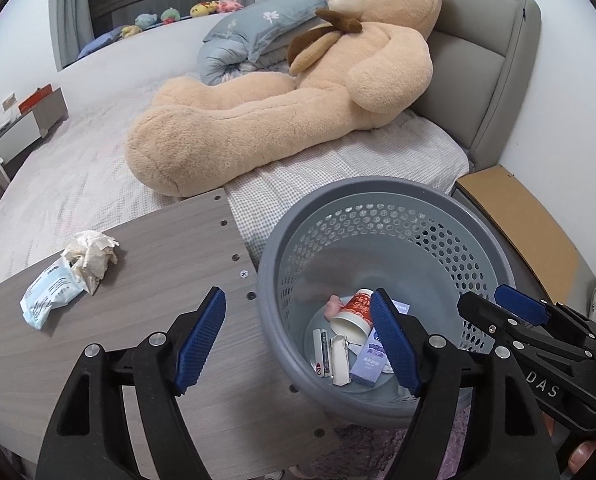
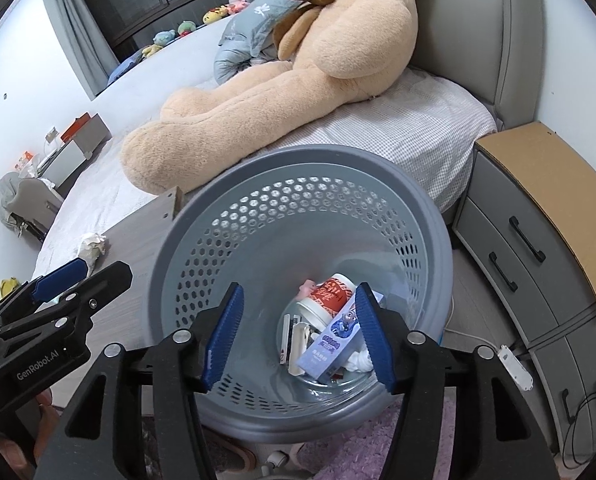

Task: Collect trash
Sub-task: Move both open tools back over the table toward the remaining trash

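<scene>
While both jaws gape empty over bin (image 2: 186,232) | "GenRobot.AI" on left gripper (image 2: 76,276) | right gripper (image 1: 497,300) "DAS"

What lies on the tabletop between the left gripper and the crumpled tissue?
Nothing: in the left wrist view, bare wood separates the left gripper from the crumpled tissue; a wipes packet lies beside the tissue.

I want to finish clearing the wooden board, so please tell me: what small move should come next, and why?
Probably swing the left gripper left toward the crumpled tissue on the wooden board. Both grippers stand open with nothing between their pads, the bin already holds a cup and boxes, while the tissue and blue wipes packet remain outside, on the left gripper's side.
</scene>
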`<state>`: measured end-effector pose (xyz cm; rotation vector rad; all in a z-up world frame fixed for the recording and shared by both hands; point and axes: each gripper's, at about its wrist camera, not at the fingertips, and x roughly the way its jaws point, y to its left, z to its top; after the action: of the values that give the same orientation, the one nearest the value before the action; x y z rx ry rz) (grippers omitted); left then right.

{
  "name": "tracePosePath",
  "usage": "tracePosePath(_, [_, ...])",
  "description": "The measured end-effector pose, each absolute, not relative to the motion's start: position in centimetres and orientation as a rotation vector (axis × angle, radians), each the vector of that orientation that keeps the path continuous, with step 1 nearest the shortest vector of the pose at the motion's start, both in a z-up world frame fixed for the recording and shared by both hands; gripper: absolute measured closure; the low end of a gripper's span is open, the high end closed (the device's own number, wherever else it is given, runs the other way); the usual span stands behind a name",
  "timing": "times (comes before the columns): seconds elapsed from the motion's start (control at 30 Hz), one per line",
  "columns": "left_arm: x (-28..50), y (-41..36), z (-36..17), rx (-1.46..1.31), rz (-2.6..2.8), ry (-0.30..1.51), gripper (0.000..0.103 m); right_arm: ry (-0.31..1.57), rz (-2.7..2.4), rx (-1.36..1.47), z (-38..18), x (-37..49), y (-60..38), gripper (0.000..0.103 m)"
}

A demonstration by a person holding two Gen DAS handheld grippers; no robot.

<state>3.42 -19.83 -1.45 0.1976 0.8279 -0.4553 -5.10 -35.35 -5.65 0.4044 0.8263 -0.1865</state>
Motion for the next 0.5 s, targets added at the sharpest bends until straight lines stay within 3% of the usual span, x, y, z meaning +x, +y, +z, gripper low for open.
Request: tracePosePath(0.5, [1.2, -13.0, -0.9, 0.122, -0.408, 0.781, 0.024, 0.809, -0.127, 0.326, -4.6, -5.8, -29.6, 0.041])
